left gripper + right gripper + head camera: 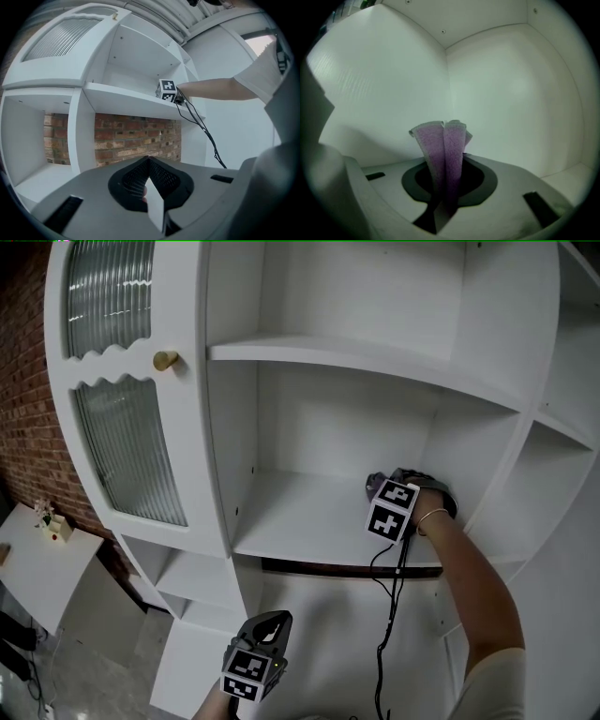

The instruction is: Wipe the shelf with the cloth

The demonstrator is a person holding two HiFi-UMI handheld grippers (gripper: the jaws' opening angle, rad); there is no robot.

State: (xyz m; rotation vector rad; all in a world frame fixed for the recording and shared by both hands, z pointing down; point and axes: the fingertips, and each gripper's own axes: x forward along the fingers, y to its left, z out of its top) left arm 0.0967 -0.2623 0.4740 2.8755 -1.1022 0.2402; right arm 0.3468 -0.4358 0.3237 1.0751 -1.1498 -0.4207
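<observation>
The white shelf is the middle board of a tall white cabinet. My right gripper reaches deep into its back right corner, shut on a purple cloth. In the right gripper view the cloth stands up folded from between the jaws of that gripper, close to the compartment's white back walls. My left gripper hangs low in front of the cabinet, below the shelf. Its jaws are shut with nothing between them. The right gripper's marker cube shows above the shelf edge.
A cabinet door with ribbed glass and a brass knob stands to the left. Another shelf board lies above. A black cable hangs from the right gripper. Brick wall shows behind the lower compartment. A small white table sits far left.
</observation>
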